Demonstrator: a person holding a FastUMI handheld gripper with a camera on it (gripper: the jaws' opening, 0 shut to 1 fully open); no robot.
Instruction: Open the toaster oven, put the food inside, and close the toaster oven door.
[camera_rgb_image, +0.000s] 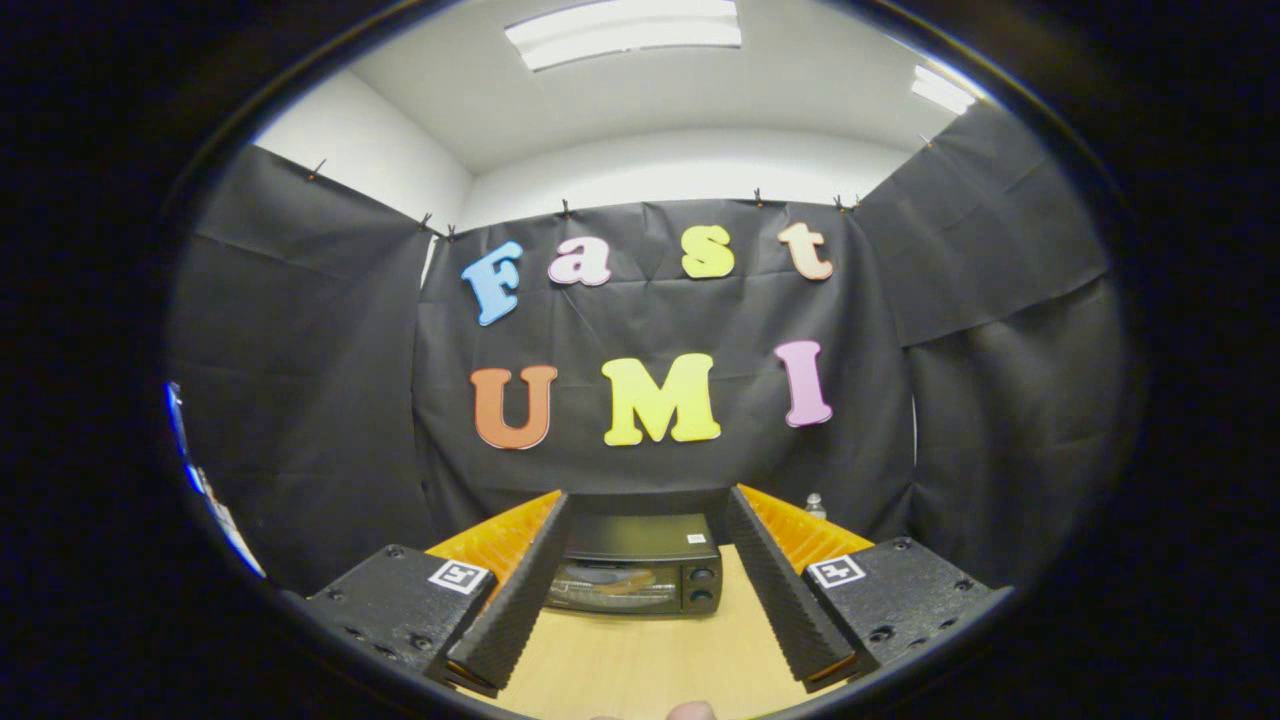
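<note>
Gripper (645, 590) fingers spread wide, empty; toaster oven (635, 578) beyond them, door closed. You risk sliding the oven by yanking.

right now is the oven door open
No, the oven door stands shut beyond the fingers, which are spread apart and hold nothing.
</note>
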